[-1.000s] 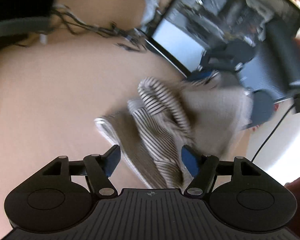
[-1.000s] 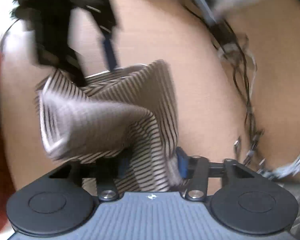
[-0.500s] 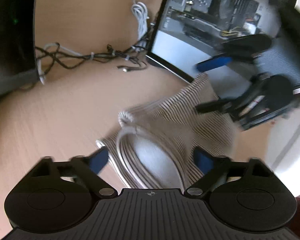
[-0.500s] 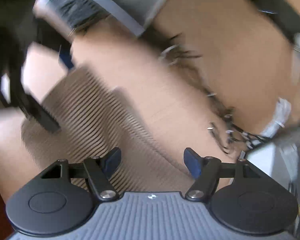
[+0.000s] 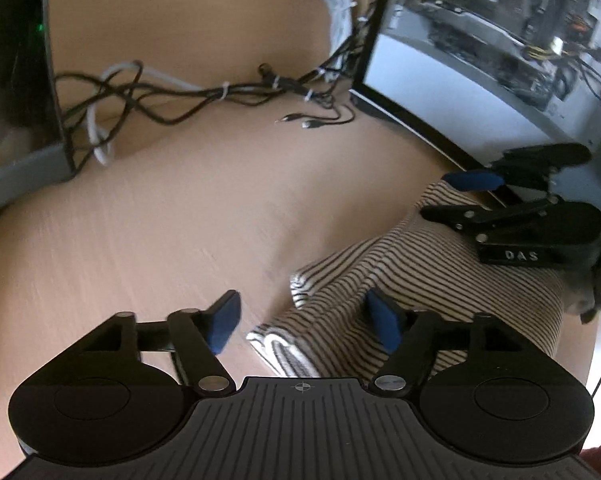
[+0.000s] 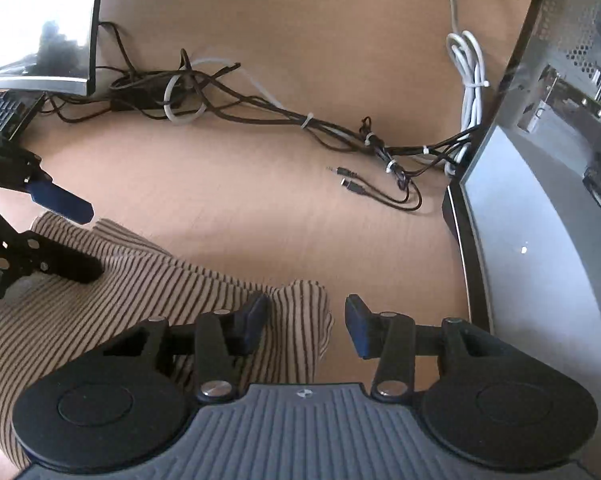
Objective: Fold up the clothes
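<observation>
Striped cloth (image 5: 432, 292) lies flat on the tan surface (image 5: 172, 220), layered on itself, with doubled edges bunched at its near corner toward 6 o'clock in the left wrist view; in the right wrist view the same garment (image 6: 100, 292) spreads from 9 o'clock toward the centre, its corner reaching in between that gripper's fingers. Left gripper (image 5: 302, 322) stands wide, nothing between its blue pads, the cloth's edge passing under the right-hand pad; right gripper (image 6: 304, 326) is likewise wide and holds nothing, its left finger over the striped fabric, its right finger over bare surface. Each gripper shows in the other's view, hovering over opposite ends of the garment; whether either touches the cloth I cannot tell. Cables (image 6: 284, 120) trail across the back of the surface toward 12 o'clock, and a computer case (image 6: 540, 200) stands at 3 o'clock, well apart from the cloth. By my judgement a fold lies laid down and both grippers are free of it; this would fit a pause between folds as well as a finished, released bundle. Should another fold be wanted, it would call for closing on a doubled edge cleanly, catching every layer, and keeping clear of the cables.
</observation>
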